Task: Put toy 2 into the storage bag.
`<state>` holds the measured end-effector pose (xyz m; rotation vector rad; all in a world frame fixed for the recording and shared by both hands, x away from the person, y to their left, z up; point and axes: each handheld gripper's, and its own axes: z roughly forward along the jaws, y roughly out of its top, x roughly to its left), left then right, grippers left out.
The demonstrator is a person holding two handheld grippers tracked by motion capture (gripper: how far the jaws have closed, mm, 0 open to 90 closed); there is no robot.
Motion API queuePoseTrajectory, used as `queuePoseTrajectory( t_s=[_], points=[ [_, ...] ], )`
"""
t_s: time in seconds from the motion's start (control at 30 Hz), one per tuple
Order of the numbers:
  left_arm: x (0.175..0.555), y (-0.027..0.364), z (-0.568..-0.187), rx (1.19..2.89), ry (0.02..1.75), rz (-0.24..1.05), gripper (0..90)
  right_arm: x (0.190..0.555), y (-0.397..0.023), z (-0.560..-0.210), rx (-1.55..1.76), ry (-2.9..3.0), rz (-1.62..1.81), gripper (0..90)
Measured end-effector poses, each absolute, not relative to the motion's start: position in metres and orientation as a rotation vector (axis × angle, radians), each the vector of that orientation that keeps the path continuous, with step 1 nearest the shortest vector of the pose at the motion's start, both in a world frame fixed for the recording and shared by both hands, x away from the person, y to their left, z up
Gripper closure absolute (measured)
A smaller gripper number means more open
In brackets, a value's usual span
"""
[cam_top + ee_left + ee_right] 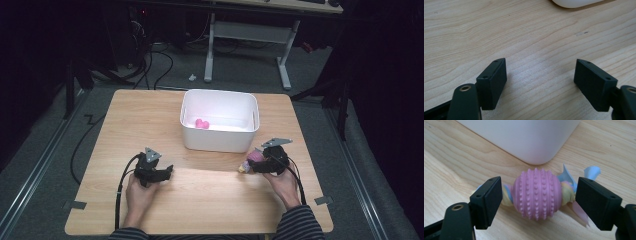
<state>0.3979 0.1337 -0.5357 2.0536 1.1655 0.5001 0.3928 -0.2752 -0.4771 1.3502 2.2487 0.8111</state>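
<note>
A pink studded ball toy (pixel 536 193) with pastel fabric knots at both ends lies crosswise between the jaws of my right gripper (pixel 537 187). Both pads touch the knots, so the gripper is shut on the toy. From above, the right gripper (pixel 252 162) is low over the table near the front right corner of the white bin (pixel 220 140), with the toy (pixel 256 157) showing at its tip. My left gripper (pixel 167 172) rests at the front left, pointing right. Its jaws stand wide apart, open over bare wood, as the left gripper (pixel 540 67) view shows.
A small pink object (pixel 202 123) lies inside the bin, at its left. The bin's rounded corner (pixel 524 137) is just beyond the toy. The wooden table (pixel 210 200) has free room between the two hands. Beyond the table, cables and a desk frame are on the floor.
</note>
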Motion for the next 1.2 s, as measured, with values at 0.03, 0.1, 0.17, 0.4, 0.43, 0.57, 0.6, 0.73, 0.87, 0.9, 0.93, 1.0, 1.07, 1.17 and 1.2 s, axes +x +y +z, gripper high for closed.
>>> queuePoseTrajectory(
  t_s=[0.03, 0.1, 0.17, 0.4, 0.43, 0.57, 0.6, 0.73, 0.87, 0.9, 0.93, 1.0, 1.07, 1.17, 1.2],
  points=[
    [0.398, 0.134, -0.536, 2.054, 1.165, 0.500, 26.7, 0.396, -0.274, -0.477, 1.349, 2.249, 0.808, 24.0],
    [0.398, 0.134, -0.536, 2.055, 1.165, 0.499, 26.7, 0.397, -0.274, -0.477, 1.355, 2.245, 0.801, 24.5],
    [0.398, 0.134, -0.536, 2.053, 1.165, 0.500, 26.7, 0.401, -0.272, -0.478, 1.352, 2.246, 0.794, 26.0],
    [0.398, 0.134, -0.536, 2.054, 1.165, 0.500, 26.6, 0.406, -0.270, -0.485, 1.367, 2.254, 0.749, 29.5],
    [0.398, 0.134, -0.536, 2.054, 1.165, 0.500, 26.6, 0.406, -0.271, -0.485, 1.370, 2.253, 0.751, 29.9],
    [0.398, 0.134, -0.536, 2.054, 1.165, 0.500, 26.6, 0.405, -0.270, -0.484, 1.344, 2.251, 0.767, 40.5],
    [0.398, 0.134, -0.536, 2.054, 1.165, 0.500, 26.6, 0.405, -0.270, -0.484, 1.344, 2.251, 0.767, 40.5],
    [0.398, 0.134, -0.536, 2.054, 1.165, 0.500, 26.6, 0.402, -0.265, -0.485, 1.290, 2.263, 0.740, 41.4],
    [0.398, 0.134, -0.536, 2.054, 1.165, 0.499, 26.5, 0.402, -0.265, -0.485, 1.282, 2.267, 0.739, 42.1],
    [0.398, 0.134, -0.536, 2.054, 1.165, 0.500, 26.5, 0.402, -0.265, -0.485, 1.282, 2.267, 0.739, 42.1],
    [0.398, 0.134, -0.536, 2.054, 1.165, 0.499, 26.5, 0.402, -0.265, -0.485, 1.284, 2.267, 0.735, 42.3],
    [0.398, 0.134, -0.536, 2.054, 1.165, 0.499, 26.5, 0.401, -0.265, -0.485, 1.279, 2.271, 0.730, 42.6],
    [0.398, 0.134, -0.536, 2.054, 1.165, 0.499, 26.5, 0.401, -0.265, -0.484, 1.282, 2.273, 0.734, 42.7],
    [0.398, 0.134, -0.536, 2.054, 1.165, 0.499, 26.5, 0.401, -0.268, -0.483, 1.291, 2.278, 0.755, 42.8],
    [0.398, 0.134, -0.536, 2.054, 1.165, 0.499, 26.5, 0.400, -0.268, -0.482, 1.296, 2.271, 0.762, 42.8]
  ],
)
